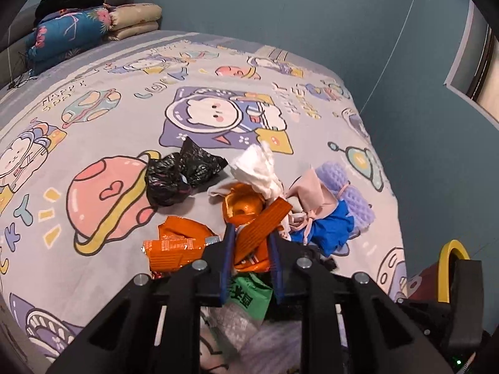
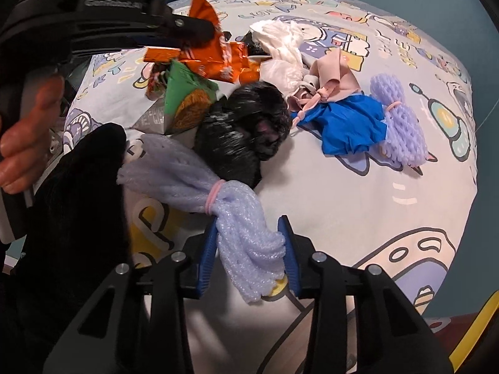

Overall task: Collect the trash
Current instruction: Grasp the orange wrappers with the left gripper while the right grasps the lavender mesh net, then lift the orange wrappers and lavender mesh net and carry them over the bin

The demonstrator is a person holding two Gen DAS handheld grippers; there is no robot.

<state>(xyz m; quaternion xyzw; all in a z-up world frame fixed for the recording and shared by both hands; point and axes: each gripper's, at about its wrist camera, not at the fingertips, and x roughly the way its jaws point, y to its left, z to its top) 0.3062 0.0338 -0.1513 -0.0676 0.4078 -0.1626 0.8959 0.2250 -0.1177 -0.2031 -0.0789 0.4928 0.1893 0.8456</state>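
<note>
Trash lies on a cartoon-print bed sheet [image 1: 93,99]. My left gripper [image 1: 251,233] is shut on an orange snack wrapper [image 1: 262,224] and holds it above the bed; it also shows in the right wrist view [image 2: 205,50]. My right gripper [image 2: 249,230] is shut on a pale purple foam net [image 2: 237,218] tied with a pink band. On the bed lie a crumpled black plastic bag [image 1: 177,174], white tissue [image 1: 259,168], a blue cloth piece [image 2: 349,124], a beige cloth [image 2: 333,78], another purple foam net [image 2: 399,124], a green packet [image 2: 184,99] and a second orange wrapper [image 1: 174,246].
Folded quilts and pillows [image 1: 81,28] are stacked at the bed's far left. A blue wall [image 1: 312,9] runs along the far side. A yellow-rimmed dark red container [image 1: 443,274] stands at the bed's right. A dark bag [image 2: 71,218] hangs at the left in the right wrist view.
</note>
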